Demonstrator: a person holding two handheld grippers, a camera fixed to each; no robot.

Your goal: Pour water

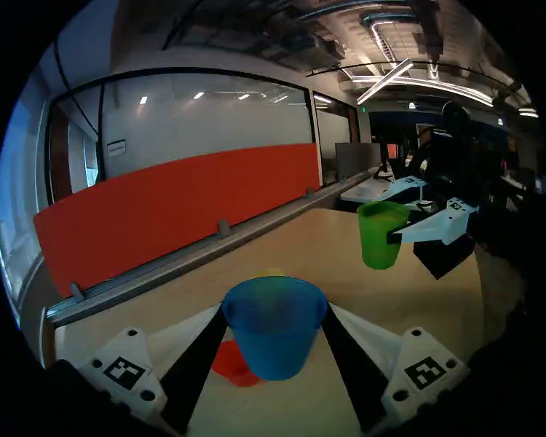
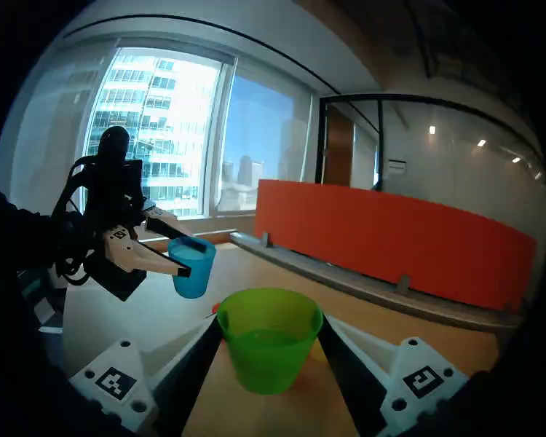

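Over the surface (image 1: 331,251), the left gripper (image 1: 273,315) clamps a blue cup (image 1: 274,342) between its jaws at lower centre, the right gripper (image 2: 269,329) a green cup (image 2: 269,360).

The blue cup (image 1: 274,328) is looking like smooth, translucent plastic, and the green cup (image 2: 270,339) is showing the same faintly glossy finish. The tabletop (image 1: 331,247) is reading as pale, smooth wood laminate. The left hand-held gripper (image 1: 273,317) is showing matt white plastic fingers (image 1: 378,342). The orange divider (image 1: 178,204) is appearing matt.
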